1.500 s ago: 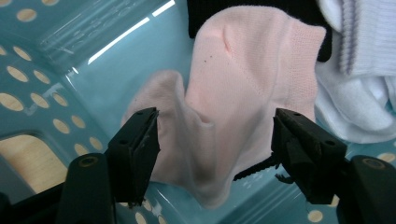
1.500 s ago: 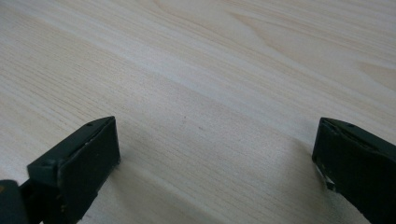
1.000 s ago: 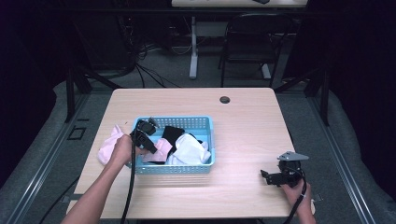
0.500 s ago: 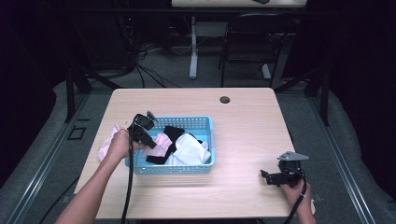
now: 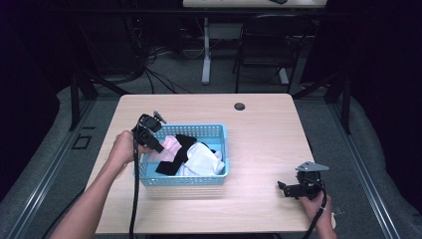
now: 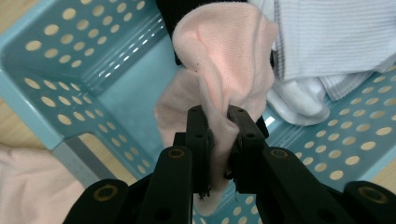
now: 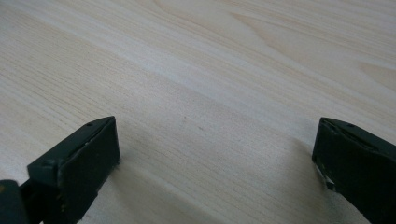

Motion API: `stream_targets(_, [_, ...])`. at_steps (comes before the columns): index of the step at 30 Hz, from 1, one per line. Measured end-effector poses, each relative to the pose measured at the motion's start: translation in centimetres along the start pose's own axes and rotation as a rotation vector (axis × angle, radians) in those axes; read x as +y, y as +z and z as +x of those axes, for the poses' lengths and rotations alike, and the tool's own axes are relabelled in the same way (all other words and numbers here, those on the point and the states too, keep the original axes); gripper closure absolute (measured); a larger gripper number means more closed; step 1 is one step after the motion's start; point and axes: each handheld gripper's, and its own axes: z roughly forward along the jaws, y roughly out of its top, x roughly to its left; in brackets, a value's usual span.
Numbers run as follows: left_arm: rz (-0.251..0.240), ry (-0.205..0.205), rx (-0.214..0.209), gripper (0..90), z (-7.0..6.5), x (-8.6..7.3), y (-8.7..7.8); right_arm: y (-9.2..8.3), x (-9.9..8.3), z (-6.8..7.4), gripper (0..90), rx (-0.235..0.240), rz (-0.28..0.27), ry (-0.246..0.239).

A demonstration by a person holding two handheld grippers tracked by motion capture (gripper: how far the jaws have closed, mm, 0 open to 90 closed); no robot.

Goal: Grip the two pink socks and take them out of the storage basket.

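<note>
A blue perforated basket (image 5: pixel 184 180) sits on the wooden table's left half with white socks (image 5: pixel 203 162) and a black sock (image 5: pixel 186 142) heaped inside. My left gripper (image 5: pixel 155 144) hovers over the basket's left end, shut on a pale pink sock (image 5: pixel 170 147). In the left gripper view the jaws (image 6: pixel 219 121) pinch a fold of that pink sock (image 6: pixel 224 56), which hangs above the basket floor (image 6: pixel 56 84) beside the white socks (image 6: pixel 327 37). My right gripper (image 5: pixel 283 188) rests low at the table's front right, open, with bare wood between its jaws (image 7: pixel 215 158).
Another pink sock (image 6: pixel 28 186) lies on the table just outside the basket's left wall. A dark cable grommet (image 5: pixel 240 106) sits near the table's far edge. A chair (image 5: pixel 263 40) and desk legs stand beyond the table.
My left gripper has risen over the basket's left end, lifting the pink sock with it. The right gripper has stayed where it was.
</note>
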Motion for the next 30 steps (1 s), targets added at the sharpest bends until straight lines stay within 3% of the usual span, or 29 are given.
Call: stream_targets(30, [-0.061,0.027,0.042,79.9,-0.2,2.0,-6.8,0.0,0.0,0.0,0.5,-0.002,-0.001,0.000])
